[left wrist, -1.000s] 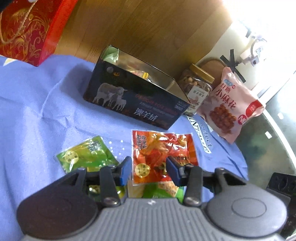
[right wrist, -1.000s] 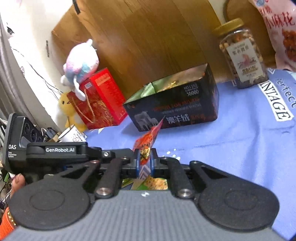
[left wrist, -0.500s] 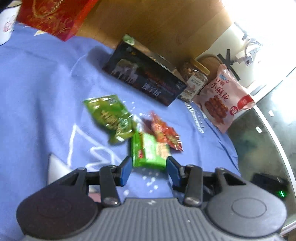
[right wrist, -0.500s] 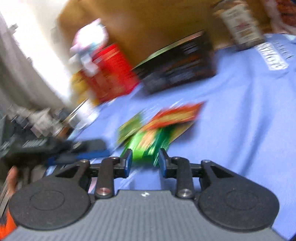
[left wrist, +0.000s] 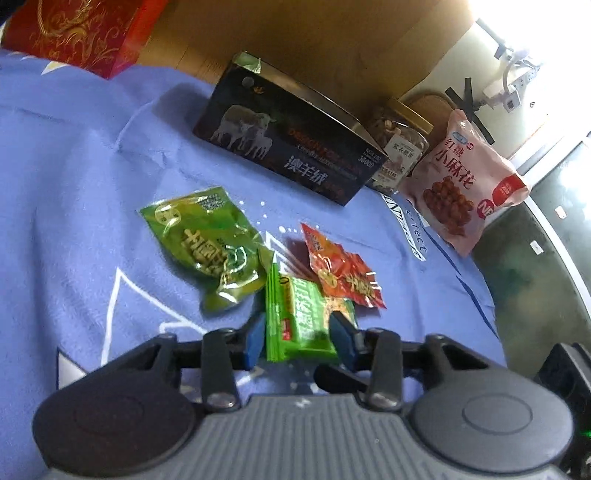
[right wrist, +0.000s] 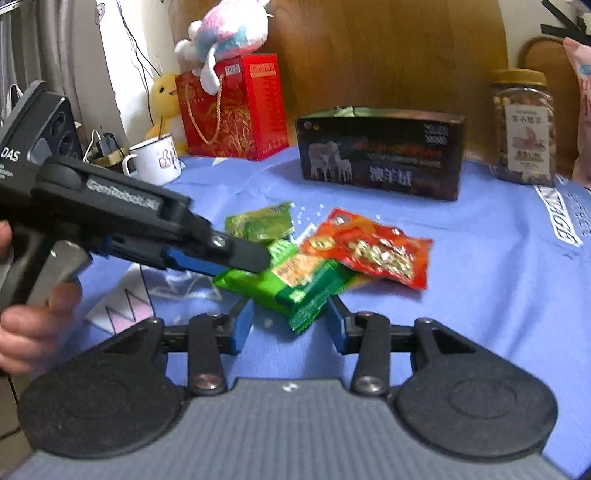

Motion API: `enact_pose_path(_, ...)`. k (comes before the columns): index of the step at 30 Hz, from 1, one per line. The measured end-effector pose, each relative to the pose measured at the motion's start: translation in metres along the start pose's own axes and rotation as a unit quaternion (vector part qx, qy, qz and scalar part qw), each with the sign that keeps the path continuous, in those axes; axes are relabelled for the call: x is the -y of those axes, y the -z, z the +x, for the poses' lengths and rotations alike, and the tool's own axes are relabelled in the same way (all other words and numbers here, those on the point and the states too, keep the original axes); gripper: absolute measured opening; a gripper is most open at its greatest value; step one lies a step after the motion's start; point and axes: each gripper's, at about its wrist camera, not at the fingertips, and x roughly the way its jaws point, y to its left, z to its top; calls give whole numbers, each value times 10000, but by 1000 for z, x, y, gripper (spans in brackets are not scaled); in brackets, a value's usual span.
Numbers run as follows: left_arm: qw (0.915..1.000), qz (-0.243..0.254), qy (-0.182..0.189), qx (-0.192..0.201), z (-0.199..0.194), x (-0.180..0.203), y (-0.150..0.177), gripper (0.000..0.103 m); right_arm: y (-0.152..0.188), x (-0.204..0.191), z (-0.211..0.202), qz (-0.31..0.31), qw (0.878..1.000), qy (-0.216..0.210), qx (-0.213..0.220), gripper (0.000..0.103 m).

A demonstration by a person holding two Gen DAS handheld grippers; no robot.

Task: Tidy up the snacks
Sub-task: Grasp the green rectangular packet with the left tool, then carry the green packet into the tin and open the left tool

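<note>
A flat green snack packet (left wrist: 303,317) lies on the blue cloth (left wrist: 74,184) between the blue pads of my left gripper (left wrist: 298,336). Its jaws are closing and the pads touch both edges of the packet. Seen from the right wrist, the left gripper (right wrist: 258,260) reaches in from the left over the same packet (right wrist: 288,280). My right gripper (right wrist: 289,326) is opening, with only a corner of that packet between its pads, untouched. A red packet (left wrist: 343,273) (right wrist: 376,247) and a wrinkled green pouch (left wrist: 207,240) (right wrist: 262,223) lie just beyond.
A dark box with sheep pictures (left wrist: 291,147) (right wrist: 380,155) stands open-topped at the back. Right of it are a nut jar (right wrist: 524,125) and a pink bag (left wrist: 465,173). A red gift bag (right wrist: 232,107), a plush toy (right wrist: 225,33) and a white mug (right wrist: 155,158) stand back left. A hand (right wrist: 29,325) holds the left gripper.
My right gripper let go of the red packet, which now lies on the cloth, and its jaws spread. My left gripper drew back over the flat green packet and narrowed onto it.
</note>
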Motion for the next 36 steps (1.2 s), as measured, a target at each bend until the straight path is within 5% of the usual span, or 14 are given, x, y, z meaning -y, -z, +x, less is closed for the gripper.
enact_pose_path(2, 10000, -44, 37, -51, -9, 0, 6, 33, 0, -7, -1, -50, 10000, 7, -16, 34)
enact_pose_path(7, 9994, 19, 294, 186, -43, 6, 8, 33, 4, -20, -25, -32, 9994, -311, 110, 33)
enact_pose_path(13, 9950, 453, 272, 848, -50, 31, -62, 33, -38, -22, -26, -401, 9954, -136, 862, 32)
enact_pose_path(18, 9923, 736, 222, 969, -4, 50, -143, 34, -97, 10, 3, -535, 9879, 248, 1437, 32)
enact_pose_path(23, 9940, 769, -20, 777, 64, 53, -188, 34, -140, 75, 50, -12, 9891, 615, 1334, 31)
enact_pose_path(28, 9950, 767, -348, 546, 94, 45, -191, 36, -149, 102, 93, 65, 9914, 922, 923, 35)
enact_pose_path(33, 9914, 947, -330, 846, 49, 33, -167, 41, -133, 97, 70, 187, 9908, 698, 1149, 35)
enact_pose_path(36, 9908, 958, -410, 861, 20, 17, -144, 45, -117, 96, 50, 714, 9916, 179, 1065, 35)
